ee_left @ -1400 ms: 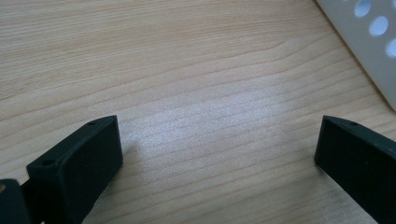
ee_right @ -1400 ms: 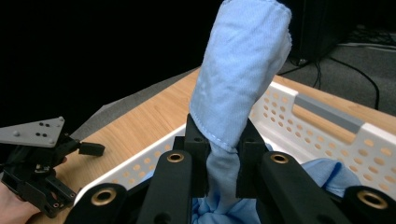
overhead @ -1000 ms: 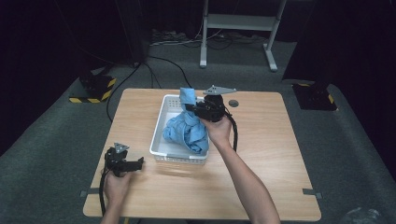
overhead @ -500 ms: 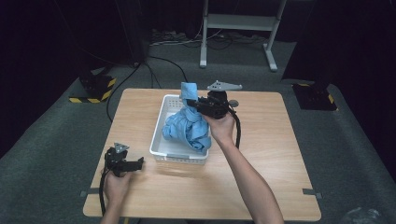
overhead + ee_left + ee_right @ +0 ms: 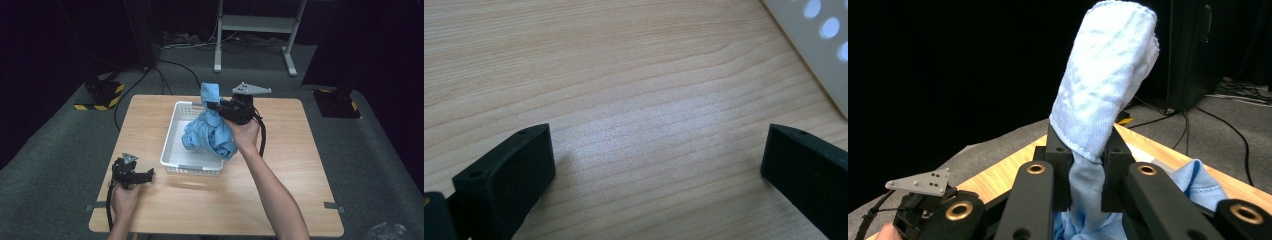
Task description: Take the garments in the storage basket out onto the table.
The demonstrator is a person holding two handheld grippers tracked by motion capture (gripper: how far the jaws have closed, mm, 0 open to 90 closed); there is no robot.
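Observation:
A light blue cloth (image 5: 209,131) hangs bunched over the white perforated basket (image 5: 172,145) in the middle of the wooden table. My right gripper (image 5: 212,106) is shut on a fold of it and holds it lifted above the basket's far end. In the right gripper view the blue cloth (image 5: 1105,80) stands up between the two pressed jaws of the right gripper (image 5: 1088,172). My left gripper (image 5: 145,175) rests low over the table's near left part, in front of the basket. Its left gripper view shows the left gripper (image 5: 656,160) open over bare wood.
The wooden table (image 5: 300,165) has bare room to the right and front of the basket. A basket corner (image 5: 819,45) shows at the upper right of the left gripper view. Beyond the table stand a metal stand (image 5: 255,30), floor cables and dark equipment.
My right gripper has risen with the blue cloth, pulling more of it up out of the basket. The left gripper has stayed where it was.

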